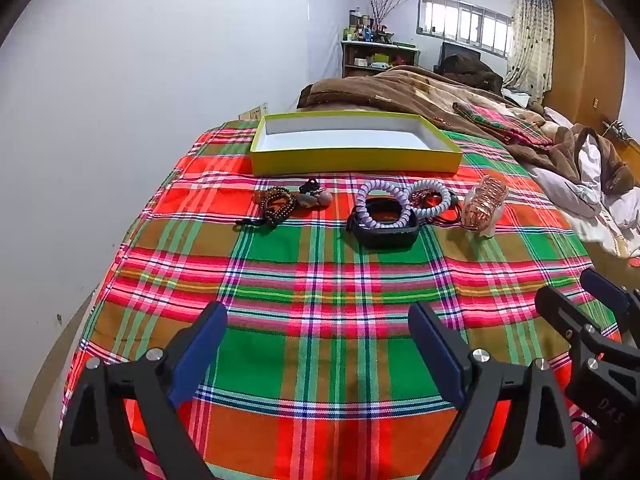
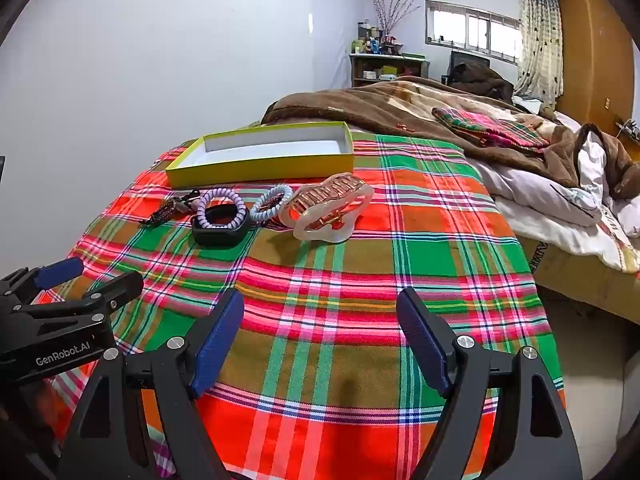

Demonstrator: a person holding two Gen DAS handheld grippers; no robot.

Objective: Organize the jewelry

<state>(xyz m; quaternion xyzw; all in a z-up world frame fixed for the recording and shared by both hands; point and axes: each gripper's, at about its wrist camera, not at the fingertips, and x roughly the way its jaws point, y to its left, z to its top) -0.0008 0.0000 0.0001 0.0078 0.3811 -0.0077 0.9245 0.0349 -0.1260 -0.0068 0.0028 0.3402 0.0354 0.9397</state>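
Now both my left gripper (image 1: 316, 344) and right gripper (image 2: 320, 330) gape wide, holding nothing. Ahead of them the jewelry (image 1: 384, 208) lies on the plaid cloth (image 1: 312, 280), with the box (image 1: 352, 158) beyond.

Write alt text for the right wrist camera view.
Open right gripper hovers empty over a plaid cloth. Ahead lie a hair claw clip, two spiral hair ties, a black case and an empty yellow box; the left gripper shows at left.

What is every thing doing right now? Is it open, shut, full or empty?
Box: lidless, empty.
Hair claw: lying on the cloth, shut.
Purple coil tie: resting on the black case.
Bead bracelet: lying loose.
Left gripper: jaws open, empty.
Right gripper: jaws open, empty.
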